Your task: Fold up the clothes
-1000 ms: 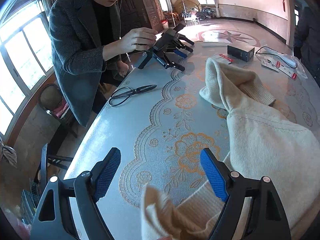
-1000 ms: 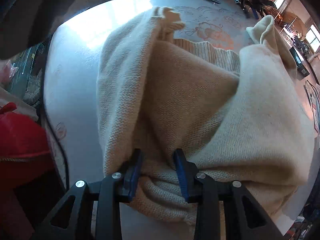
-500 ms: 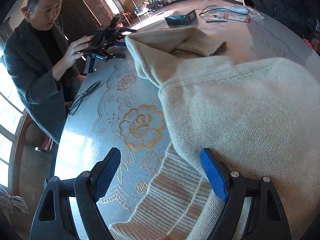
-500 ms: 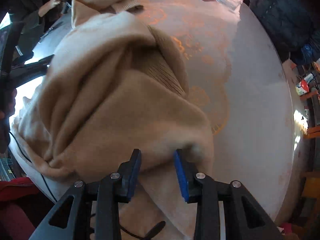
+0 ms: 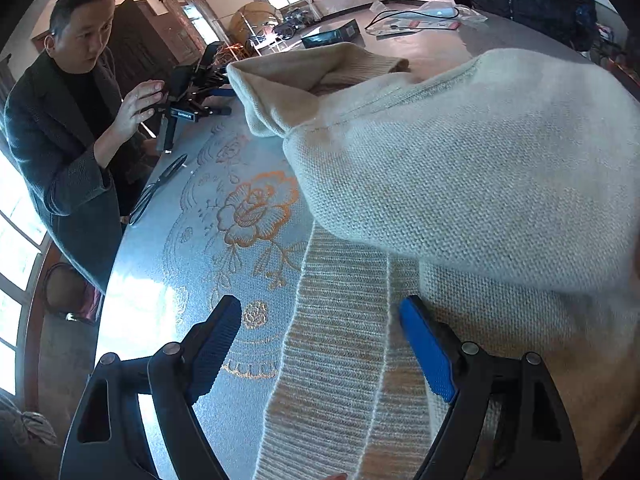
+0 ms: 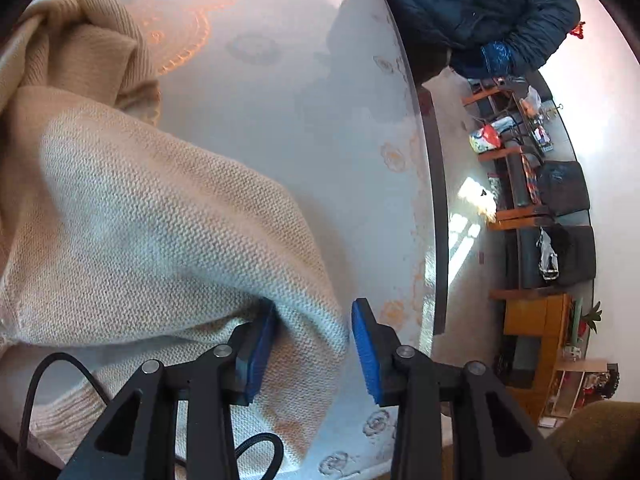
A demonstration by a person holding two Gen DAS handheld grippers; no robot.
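A cream knit sweater (image 5: 460, 168) lies bunched on the round floral table (image 5: 208, 240). Its ribbed hem (image 5: 340, 340) runs between the wide-apart blue pads of my left gripper (image 5: 324, 344), which is open just above it. In the right wrist view the sweater (image 6: 140, 220) fills the left side. My right gripper (image 6: 314, 344) holds a raised corner fold of the knit between its pads; the left pad presses the fabric, the right pad stands slightly off it.
A man in a dark coat (image 5: 68, 120) handles another gripper device (image 5: 188, 96) at the far edge. Scissors (image 5: 156, 192) lie near him. A box (image 5: 330, 34) and cables (image 5: 416, 20) sit at the back. The table edge (image 6: 434, 200) runs close on the right. A person in a blue jacket (image 6: 472, 4) stands beyond it.
My right gripper has swung the sweater corner rightward toward the table edge, and its jaws have widened. My left gripper has moved in over the ribbed hem.
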